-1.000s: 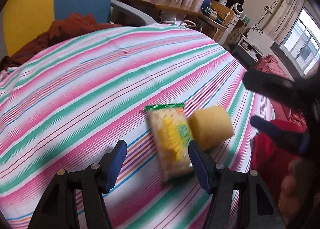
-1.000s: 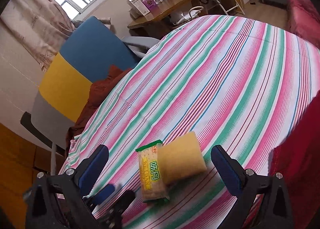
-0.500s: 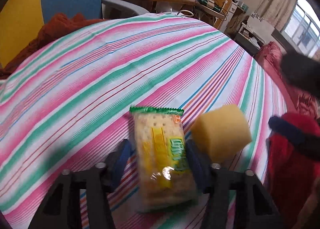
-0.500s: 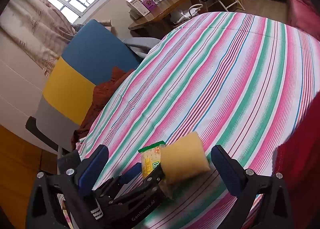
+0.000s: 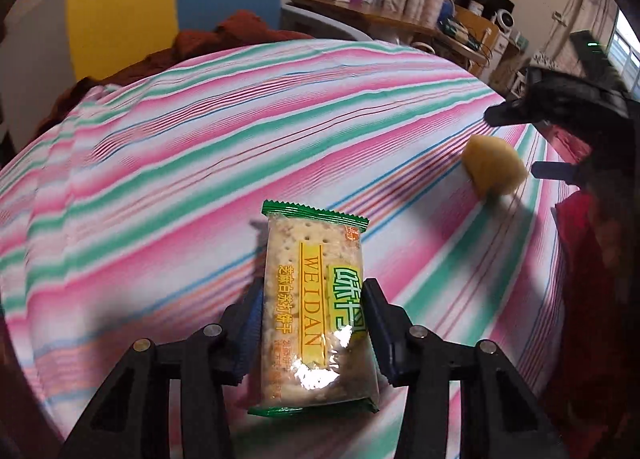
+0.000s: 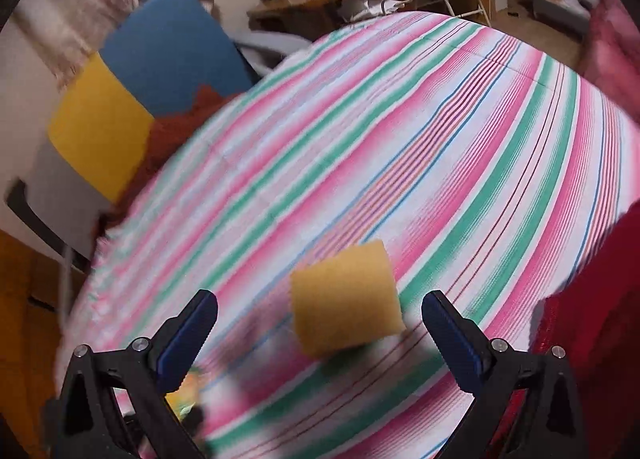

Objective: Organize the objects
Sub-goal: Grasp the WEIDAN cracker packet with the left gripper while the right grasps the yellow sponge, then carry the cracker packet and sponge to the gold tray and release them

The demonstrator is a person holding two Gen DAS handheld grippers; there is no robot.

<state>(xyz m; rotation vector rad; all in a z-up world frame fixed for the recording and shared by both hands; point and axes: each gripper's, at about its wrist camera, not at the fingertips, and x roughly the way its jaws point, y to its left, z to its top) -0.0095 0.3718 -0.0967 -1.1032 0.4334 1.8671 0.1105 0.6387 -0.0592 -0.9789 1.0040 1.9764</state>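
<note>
A green-edged cracker packet [image 5: 312,259] stands between the blue pads of my left gripper [image 5: 314,295]. Its jaws are closing and press on both long sides of the packet, which is held over the striped tablecloth [image 5: 180,147]. A yellow sponge block [image 6: 344,295] lies on the cloth, and in the left wrist view the sponge [image 5: 494,171] sits far right. My right gripper [image 6: 320,311] is open and straddles the sponge, with clear gaps on both sides. From the left wrist view the right gripper [image 5: 524,143] hovers just above the sponge.
A chair with a blue and yellow back [image 5: 168,3] and a rust-brown cloth [image 5: 240,31] stands beyond the table's far edge. A wooden desk [image 5: 372,15] with boxes lines the wall. Red fabric [image 6: 592,299] is at the table's right edge.
My left gripper closed on the cracker packet and carried it left, away from the sponge. The right gripper tilted and came closer over the sponge, still open.
</note>
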